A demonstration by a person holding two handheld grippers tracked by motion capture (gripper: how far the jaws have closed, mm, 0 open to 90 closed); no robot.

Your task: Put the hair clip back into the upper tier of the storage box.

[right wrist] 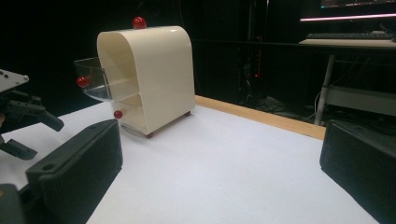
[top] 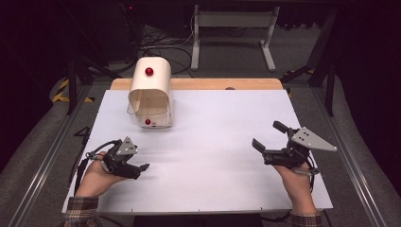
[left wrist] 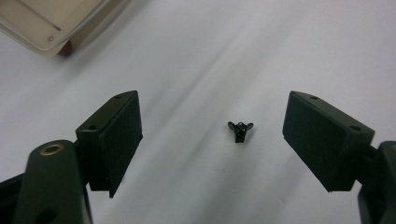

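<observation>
Near the table's point(top: 203, 189) left edge, the left gripper's point(left wrist: 212, 140) gaping jaws could flick the tiny screw point(left wrist: 240, 130) away; right gripper point(top: 270, 140) released.

No readable text, labels or numbers anywhere, the distant monitor's glow perhaps holding writing, too blurred to tell

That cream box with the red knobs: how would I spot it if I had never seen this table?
Start at the white table and look to its far left part, near the wooden edge. There stands the cream box, arched on top, with a clear drawer pulled out of its open front. Its red knobs set it apart from the black tongs nearer the person.
</observation>
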